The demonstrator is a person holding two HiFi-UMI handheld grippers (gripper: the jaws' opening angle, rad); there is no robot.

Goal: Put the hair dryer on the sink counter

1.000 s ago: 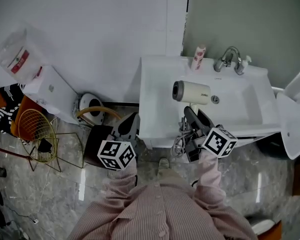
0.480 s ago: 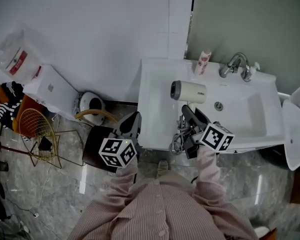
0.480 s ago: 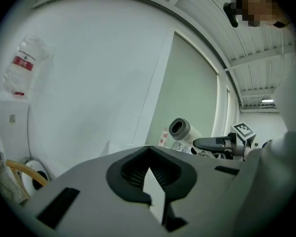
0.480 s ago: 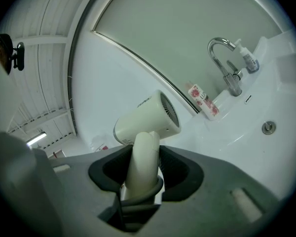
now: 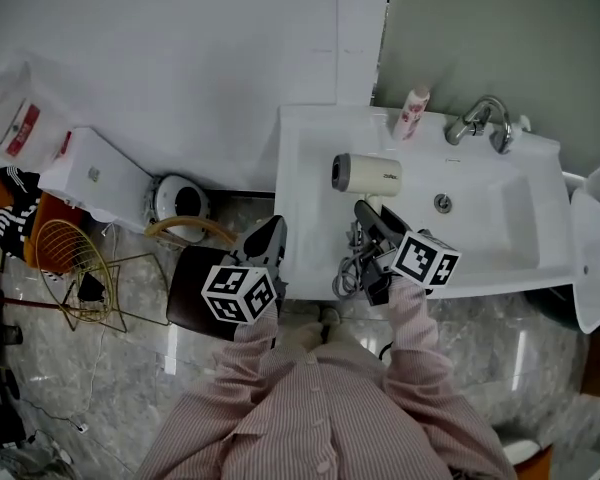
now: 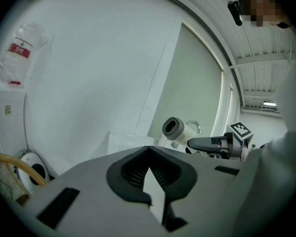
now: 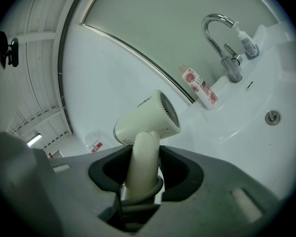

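A cream hair dryer (image 5: 368,174) hangs over the left part of the white sink counter (image 5: 298,198), barrel pointing left. My right gripper (image 5: 372,218) is shut on its handle, and its cord (image 5: 352,268) is bunched at the counter's front edge. In the right gripper view the handle of the hair dryer (image 7: 148,120) stands upright between the jaws of the right gripper (image 7: 144,174). My left gripper (image 5: 265,243) hovers by the counter's left front corner, shut and holding nothing. The left gripper view shows the left gripper (image 6: 149,149), with the hair dryer (image 6: 180,131) beyond it.
A chrome faucet (image 5: 480,120) and a pink-printed bottle (image 5: 412,113) stand at the back of the basin. On the floor to the left are a white toilet (image 5: 90,183), a wire basket (image 5: 75,258) and a dark stool (image 5: 195,288).
The right gripper has carried the hair dryer a little to the left, away from the drain. The left gripper has stayed beside the counter's corner.
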